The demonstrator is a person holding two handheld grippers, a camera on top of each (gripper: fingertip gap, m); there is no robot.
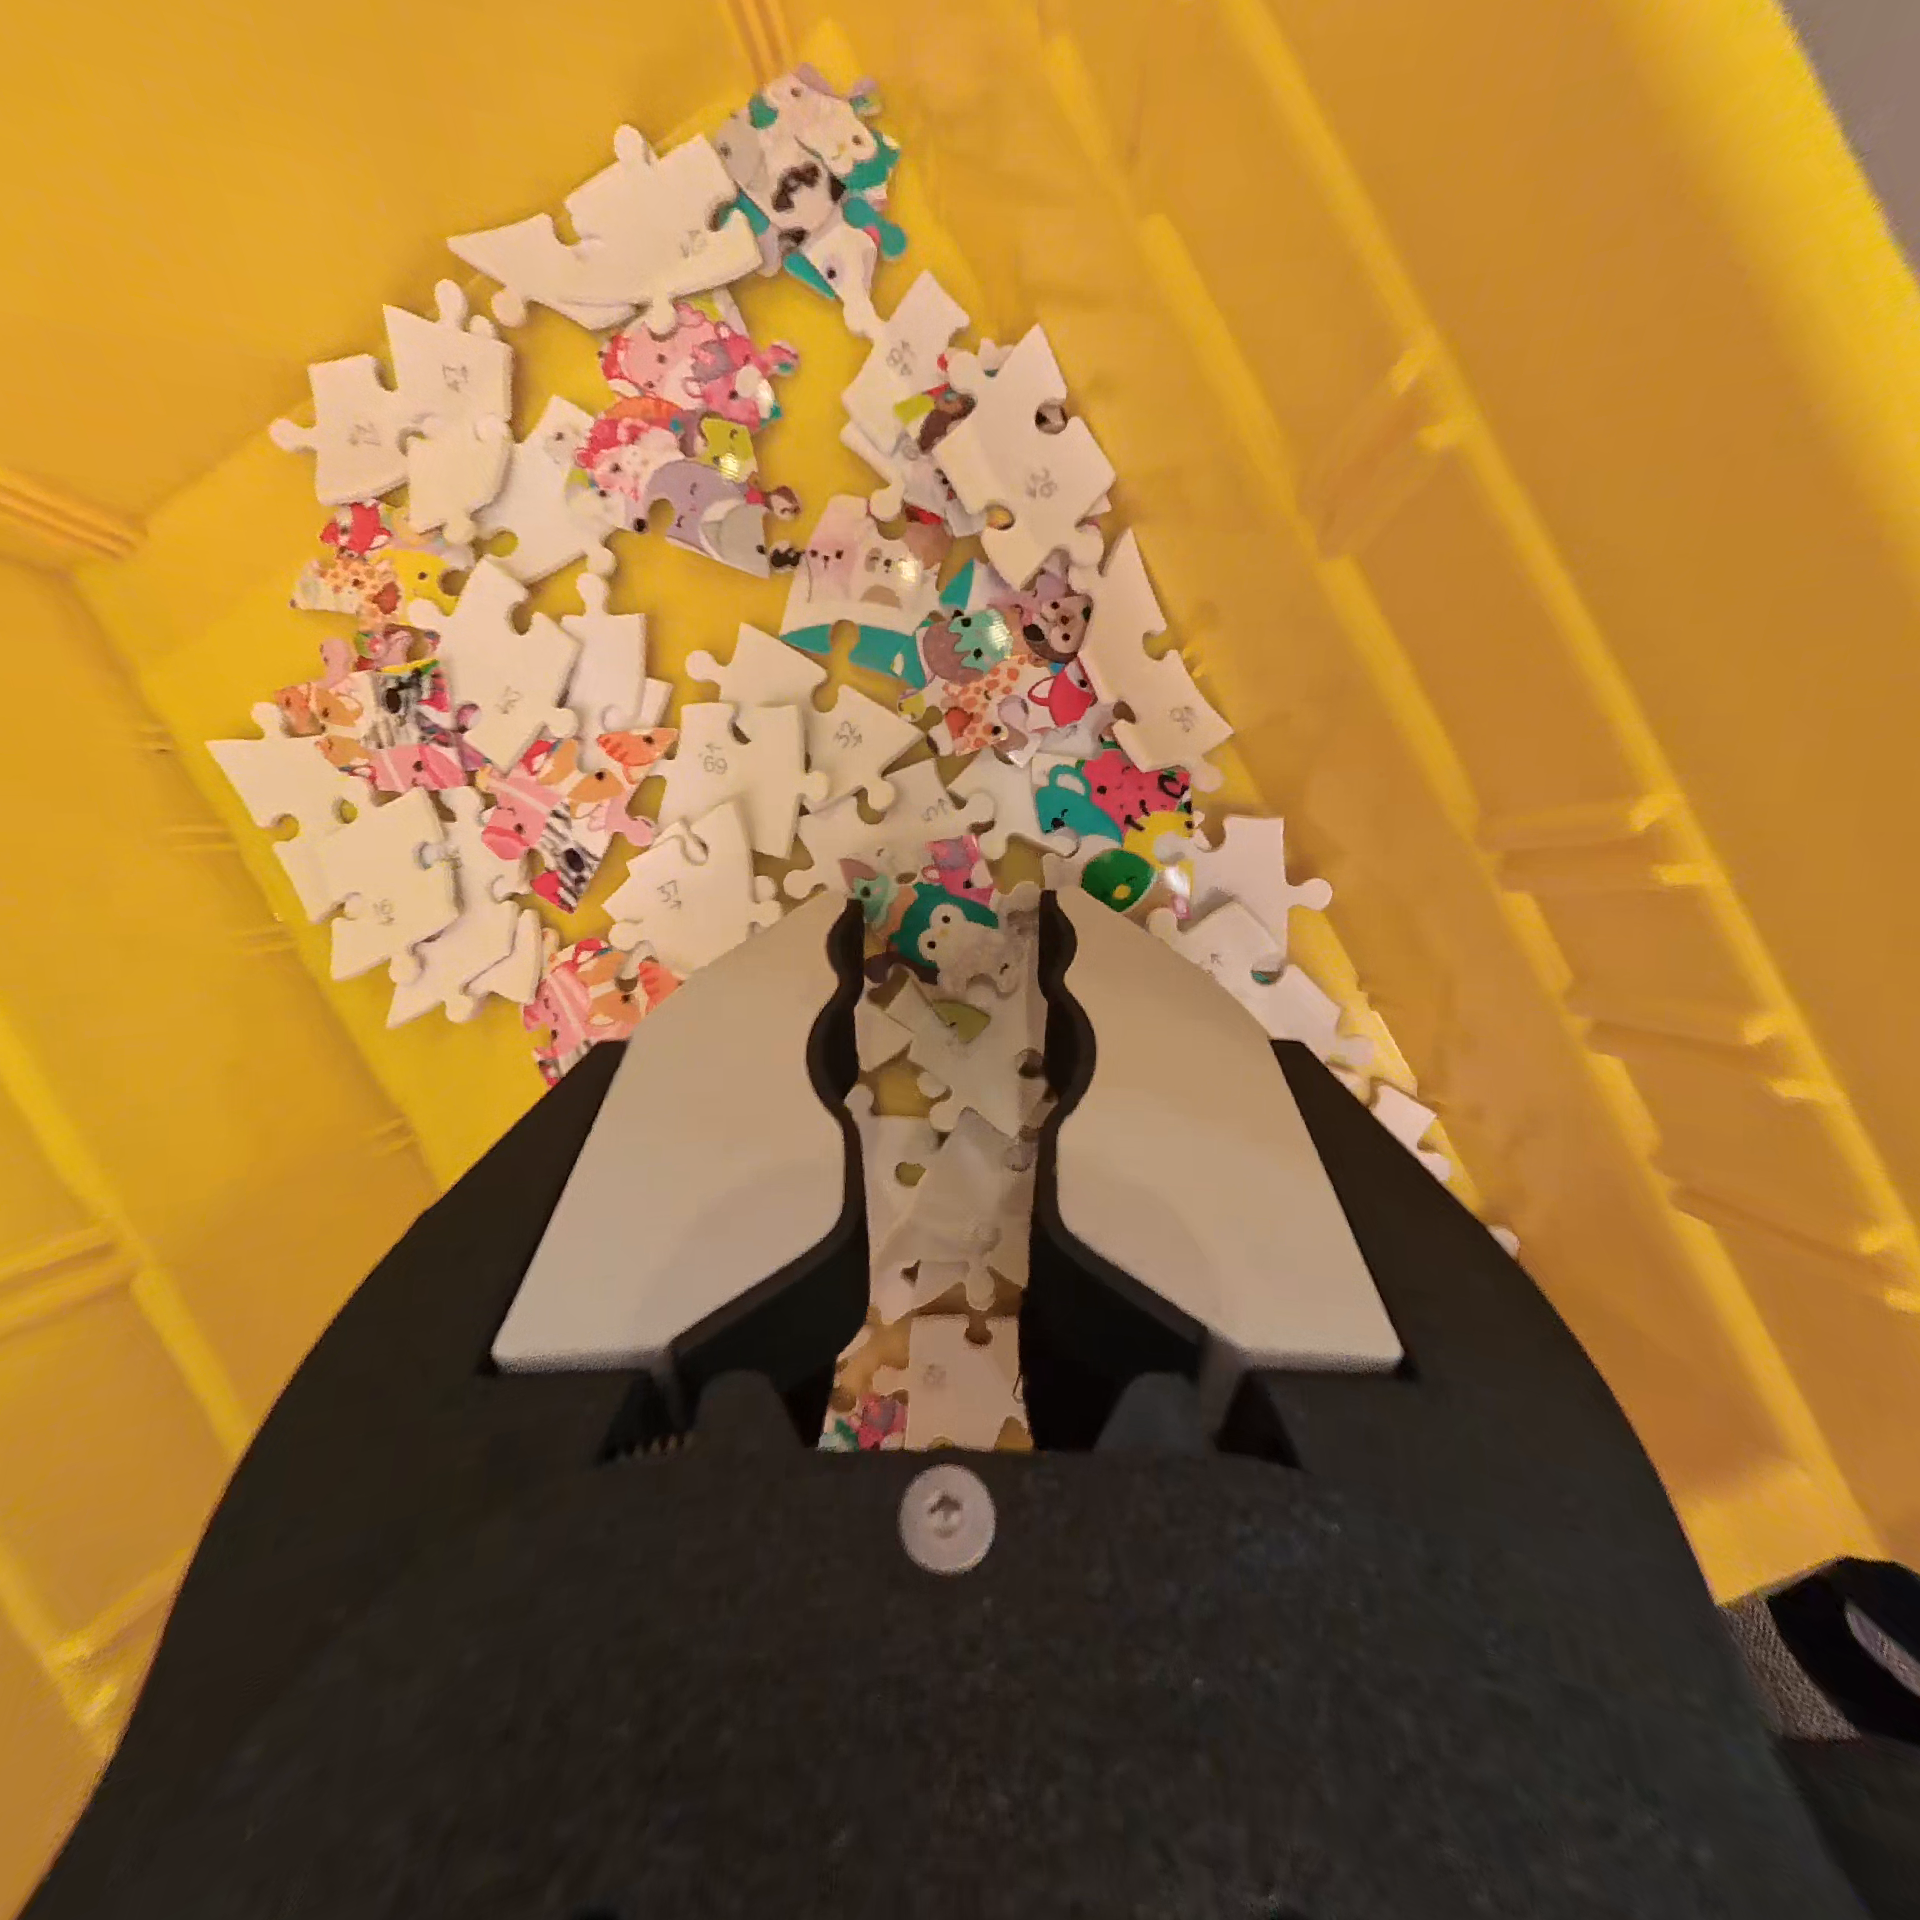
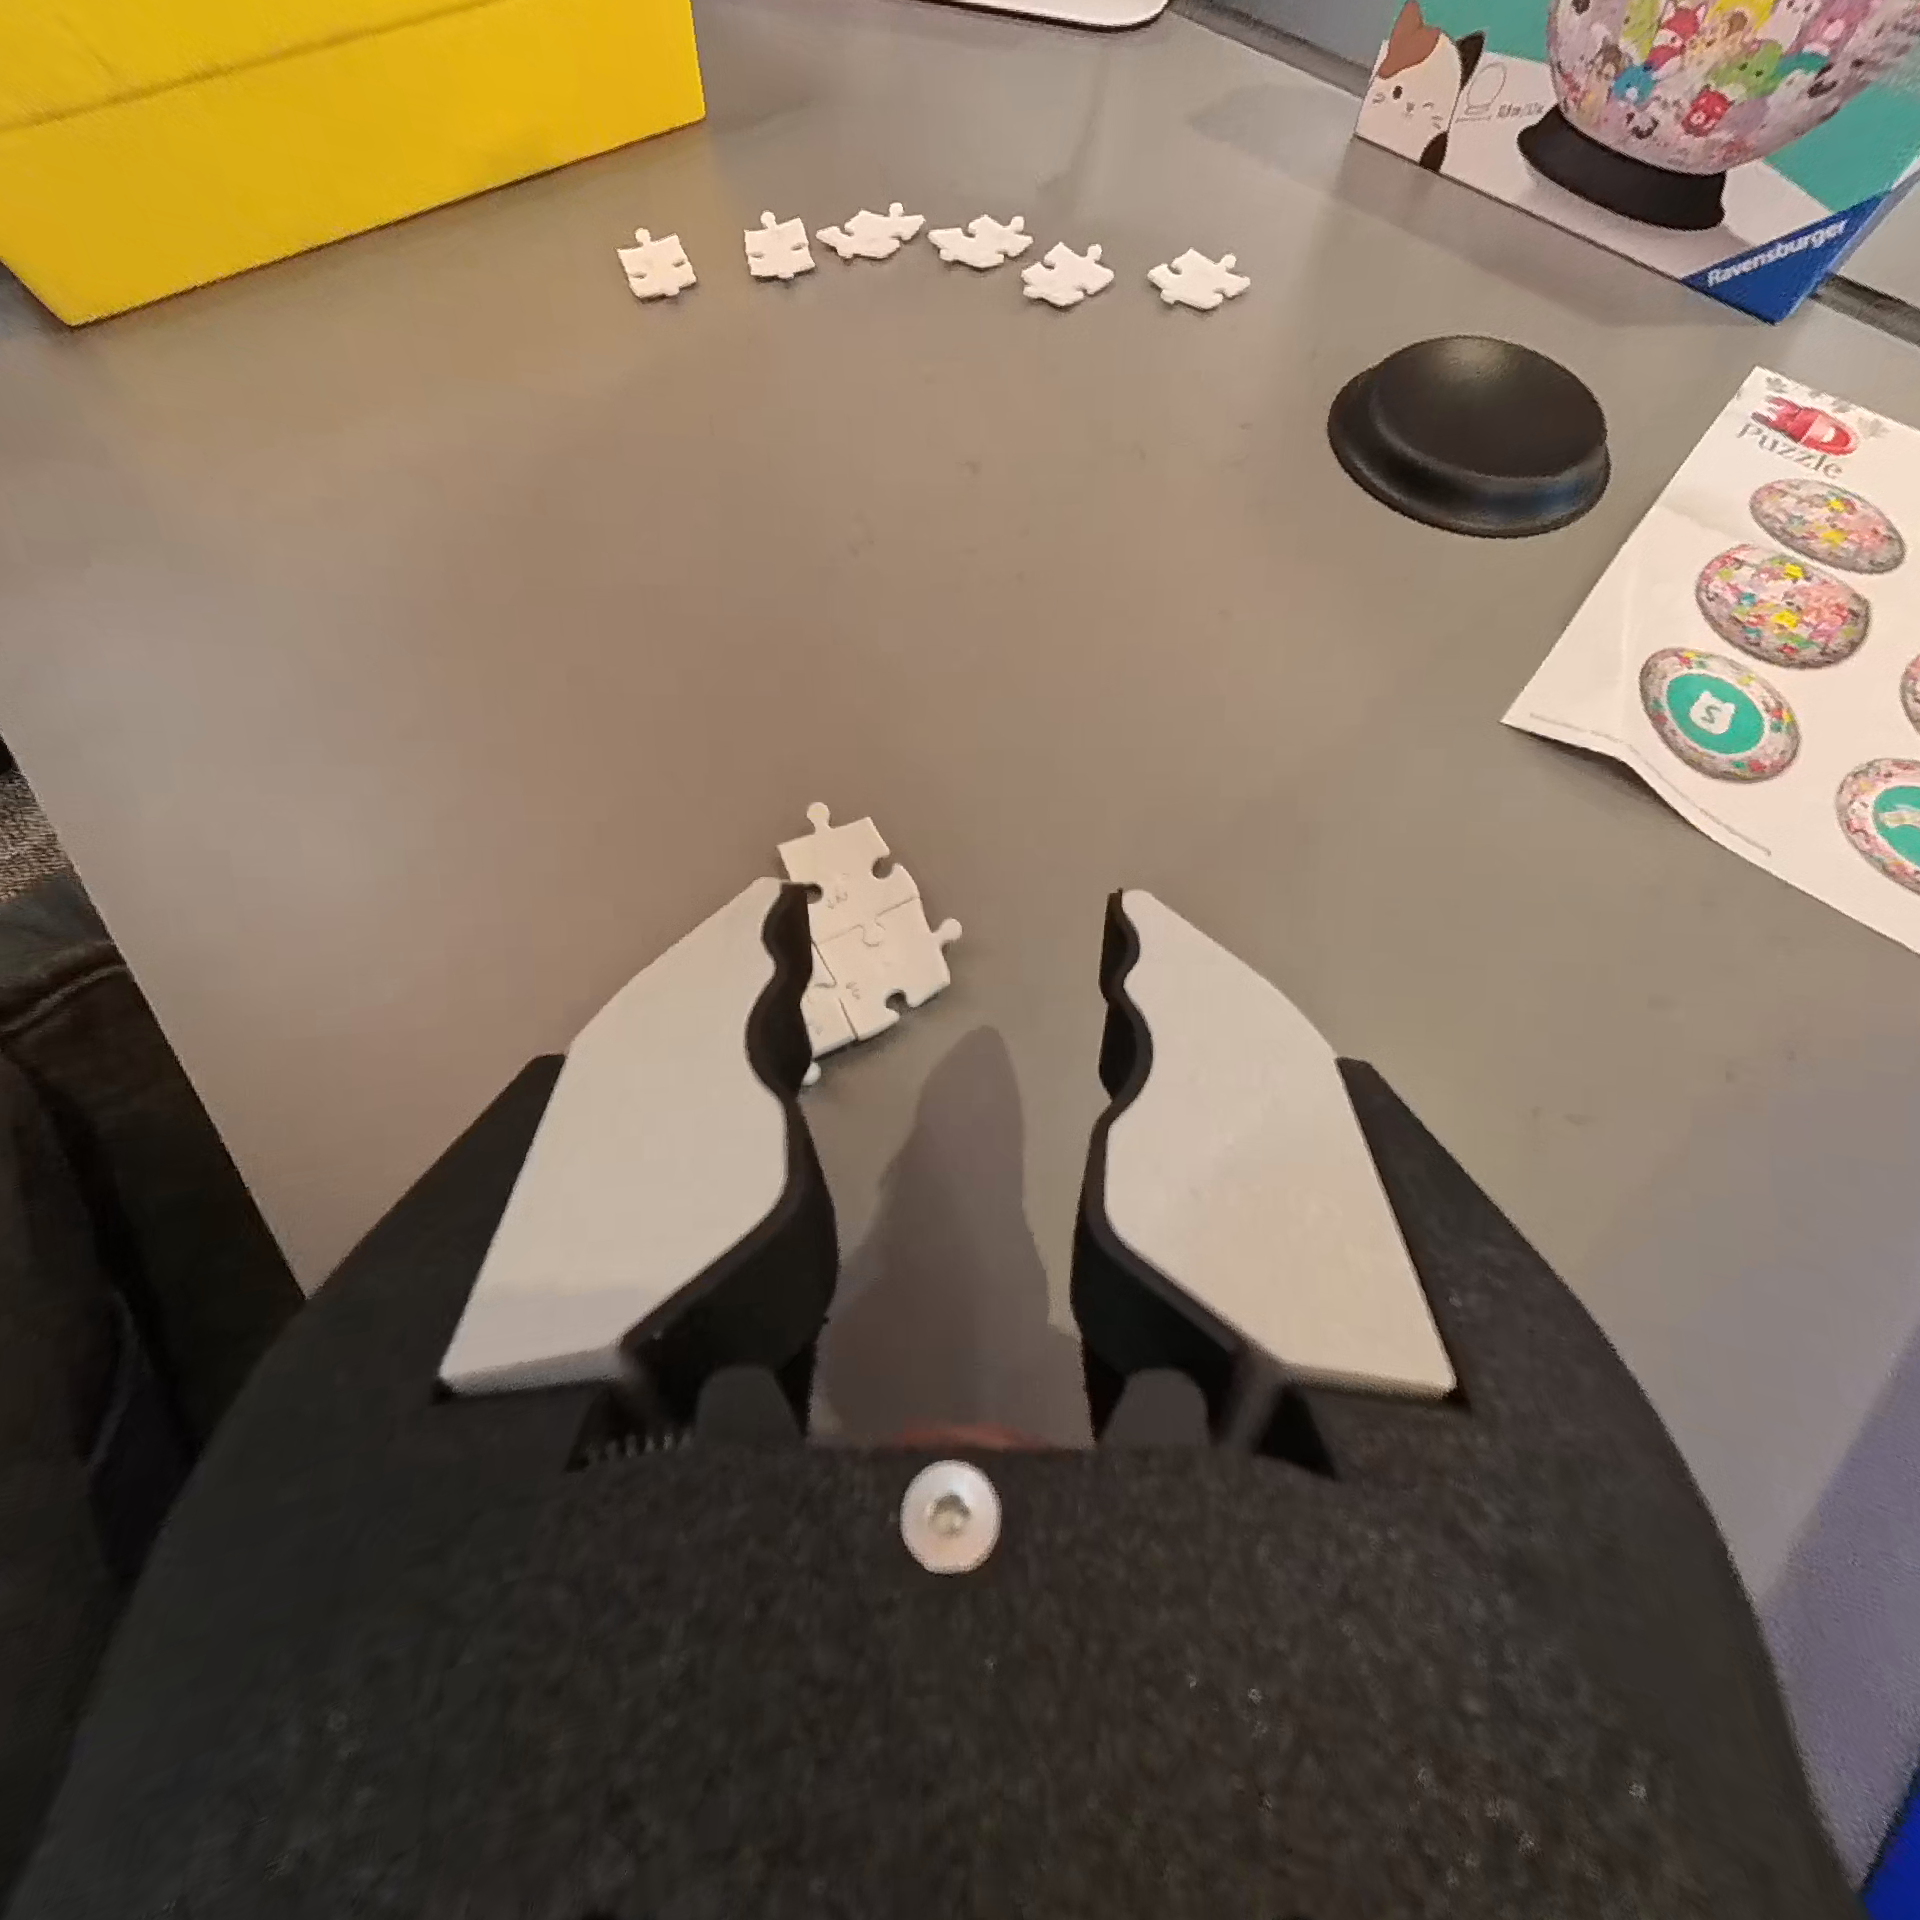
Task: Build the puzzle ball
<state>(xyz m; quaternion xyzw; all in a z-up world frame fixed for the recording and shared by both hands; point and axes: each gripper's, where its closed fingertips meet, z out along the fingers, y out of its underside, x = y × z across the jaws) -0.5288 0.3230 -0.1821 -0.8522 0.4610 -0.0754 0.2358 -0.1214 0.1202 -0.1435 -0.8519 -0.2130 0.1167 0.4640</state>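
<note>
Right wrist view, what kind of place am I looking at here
Probably a desk or hobby table indoors: a grey tabletop with a puzzle box, an instruction sheet and a yellow bin.

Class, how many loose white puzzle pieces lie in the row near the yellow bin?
6, side by side on the grey table: pieces.

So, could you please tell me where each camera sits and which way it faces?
Left wrist view: on the left gripper, looking down into the yellow bin at loose pieces; both fingers show, slightly apart.
Right wrist view: on the right gripper, looking across the grey table at a joined cluster, six pieces in a row, stand, leaflet, box; fingers wide apart.
Shared: only the bin.
</note>
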